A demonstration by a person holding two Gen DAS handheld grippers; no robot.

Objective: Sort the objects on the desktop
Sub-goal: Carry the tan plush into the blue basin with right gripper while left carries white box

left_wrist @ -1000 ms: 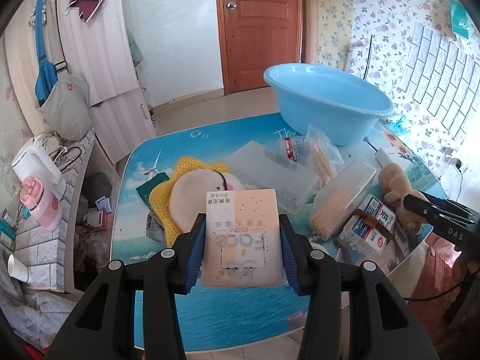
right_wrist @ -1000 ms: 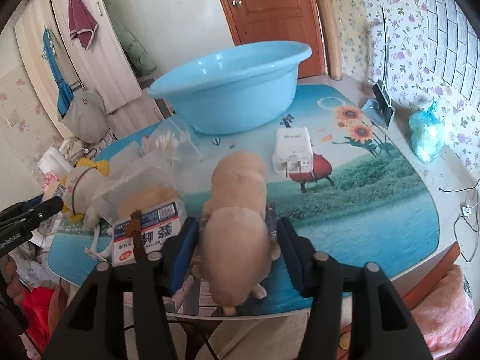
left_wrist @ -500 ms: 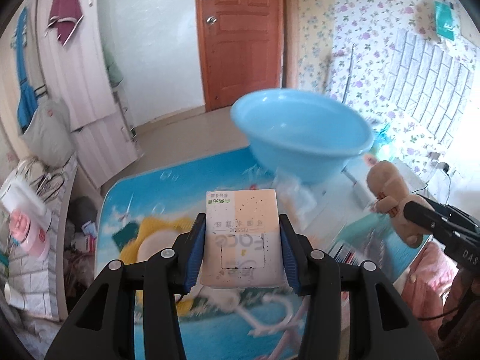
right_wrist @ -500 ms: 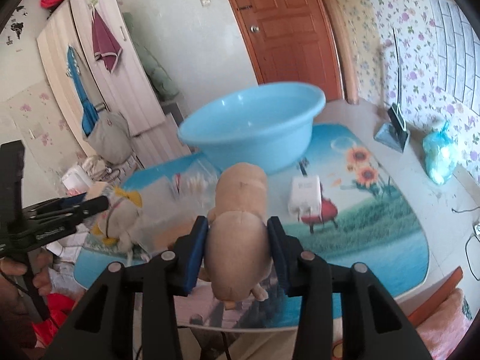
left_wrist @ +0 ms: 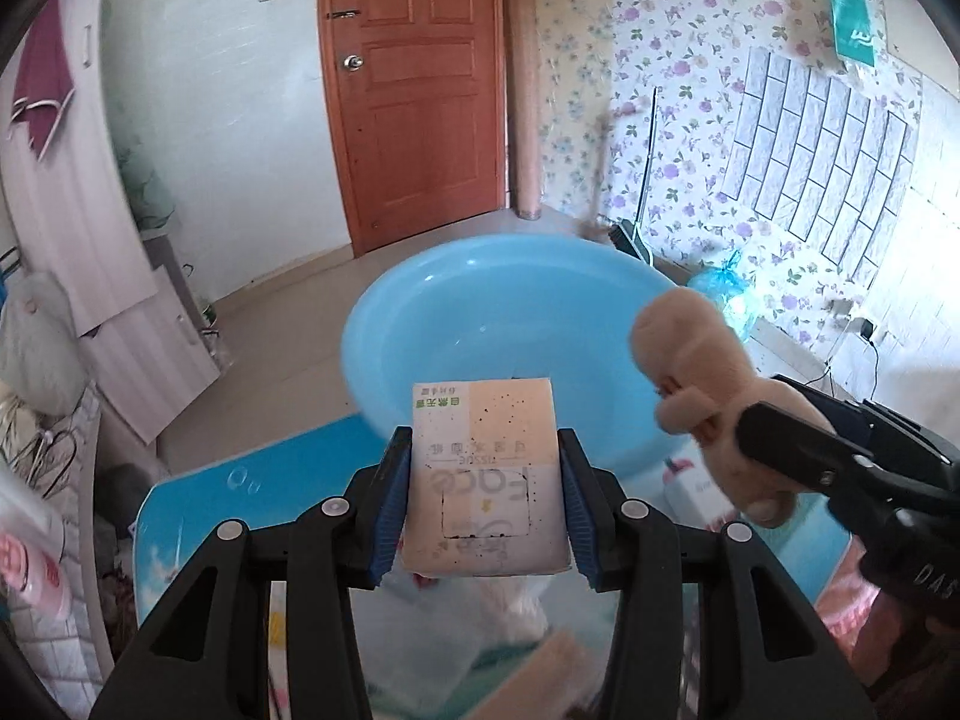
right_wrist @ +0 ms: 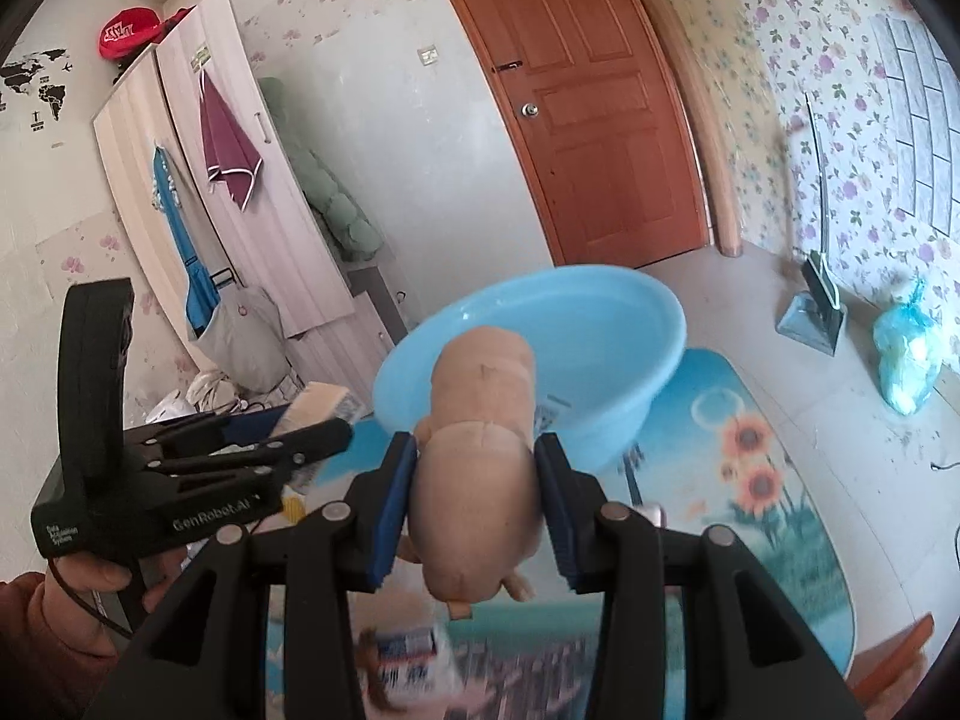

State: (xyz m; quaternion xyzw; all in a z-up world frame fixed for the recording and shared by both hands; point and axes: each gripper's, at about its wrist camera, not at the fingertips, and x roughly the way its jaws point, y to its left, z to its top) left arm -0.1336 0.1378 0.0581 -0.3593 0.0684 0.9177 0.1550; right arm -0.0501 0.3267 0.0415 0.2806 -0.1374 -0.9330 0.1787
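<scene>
Jaws of both grippers are clamped: left gripper (left_wrist: 485, 501) on tissue pack (left_wrist: 485, 480), right gripper (right_wrist: 477, 513) on soft toy (right_wrist: 480, 462); toy could be dropped outside the blue tub (right_wrist: 624, 402) if let go too soon.

A brown wooden door (left_wrist: 420, 90) stands shut in a white wall (left_wrist: 240, 120). The wall beside it has paper with purple flowers (left_wrist: 678, 90) and a patch of grey brick pattern (left_wrist: 822, 150). The floor (left_wrist: 288, 312) is pale and shiny. A white wardrobe (right_wrist: 240, 210) has a dark red towel (right_wrist: 231, 144) hanging on it and a red cap (right_wrist: 129, 31) on top. Bright daylight fills the room.
</scene>
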